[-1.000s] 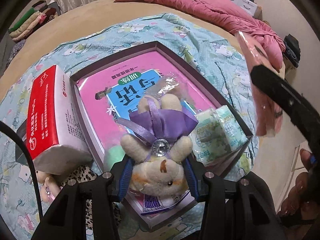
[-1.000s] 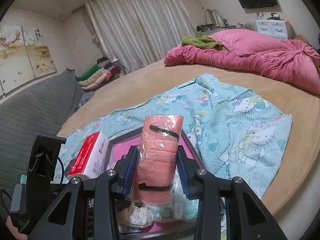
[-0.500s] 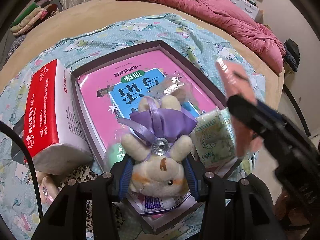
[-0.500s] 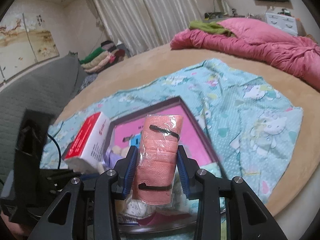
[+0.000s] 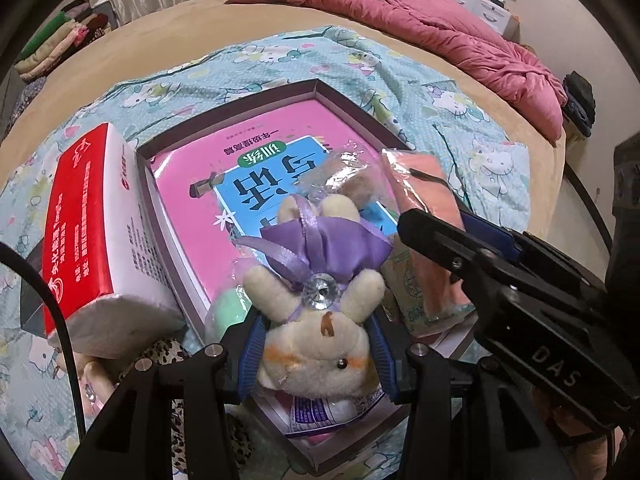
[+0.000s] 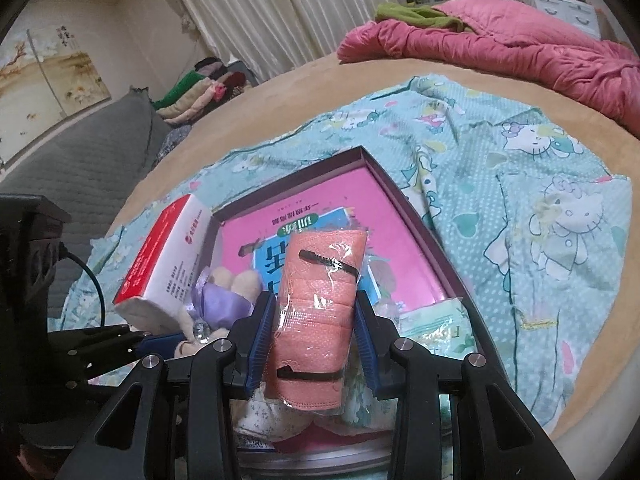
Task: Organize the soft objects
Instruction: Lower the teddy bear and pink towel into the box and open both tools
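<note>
Downward, left gripper (image 5: 316,354) clamping plush bunny (image 5: 316,320), right gripper (image 6: 314,344) gripping pink roll (image 6: 318,312)

A pink quilt (image 6: 520,44) lies beyond a wall painting (image 6: 48,68).

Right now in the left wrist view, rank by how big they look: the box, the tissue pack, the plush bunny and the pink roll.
1. Box
2. Tissue pack
3. Bunny, though it is nearest the camera
4. Pink roll, partly hidden
</note>
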Available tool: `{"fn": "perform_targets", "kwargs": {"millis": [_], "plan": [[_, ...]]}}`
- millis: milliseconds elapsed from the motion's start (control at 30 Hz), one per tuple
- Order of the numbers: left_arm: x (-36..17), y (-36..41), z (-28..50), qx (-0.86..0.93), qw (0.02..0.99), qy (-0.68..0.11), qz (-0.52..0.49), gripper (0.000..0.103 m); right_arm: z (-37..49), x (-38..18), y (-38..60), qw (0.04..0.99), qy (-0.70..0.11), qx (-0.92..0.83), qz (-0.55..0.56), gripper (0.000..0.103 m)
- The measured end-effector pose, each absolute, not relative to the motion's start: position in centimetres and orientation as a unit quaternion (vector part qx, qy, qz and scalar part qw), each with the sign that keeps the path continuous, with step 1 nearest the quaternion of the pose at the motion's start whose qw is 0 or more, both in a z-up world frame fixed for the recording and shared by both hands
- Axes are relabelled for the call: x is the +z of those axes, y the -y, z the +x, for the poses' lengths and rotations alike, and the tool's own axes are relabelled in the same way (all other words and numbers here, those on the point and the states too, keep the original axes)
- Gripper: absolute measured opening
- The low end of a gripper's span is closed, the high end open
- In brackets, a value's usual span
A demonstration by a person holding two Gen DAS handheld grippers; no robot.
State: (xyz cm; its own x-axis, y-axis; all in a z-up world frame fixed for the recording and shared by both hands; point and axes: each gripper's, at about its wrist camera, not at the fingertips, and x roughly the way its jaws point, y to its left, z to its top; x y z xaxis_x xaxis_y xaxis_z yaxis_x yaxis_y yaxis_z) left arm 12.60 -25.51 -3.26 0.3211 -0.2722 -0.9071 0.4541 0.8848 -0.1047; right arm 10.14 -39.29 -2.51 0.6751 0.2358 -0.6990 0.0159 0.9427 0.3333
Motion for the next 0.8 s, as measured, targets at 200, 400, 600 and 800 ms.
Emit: {"fn": "perform_targets", "kwargs": {"millis": [200, 400, 600, 800], "plan": [[-3.3, 25.7, 12.6, -0.223, 0.809, -0.537, 0.092, 0.048, 10.5, -3.3, 39.1, 0.898, -0.409, 0.059, 0.154, 0.041], [-3.4, 25.9, 12.6, -0.22, 0.81, -0.535, 0.099, 0.048, 10.5, -3.5, 39.3, 0.896, -0.408, 0.064, 0.161, 0.042], [-3.4, 26.0, 12.5, -0.22, 0.81, -0.534, 0.102, 0.048, 10.6, -3.7, 39.4, 0.895, -0.408, 0.065, 0.166, 0.043], [-3.4, 26.1, 12.4, -0.217, 0.81, -0.534, 0.104, 0.048, 10.6, -3.7, 39.5, 0.896, -0.406, 0.065, 0.169, 0.044]]}}
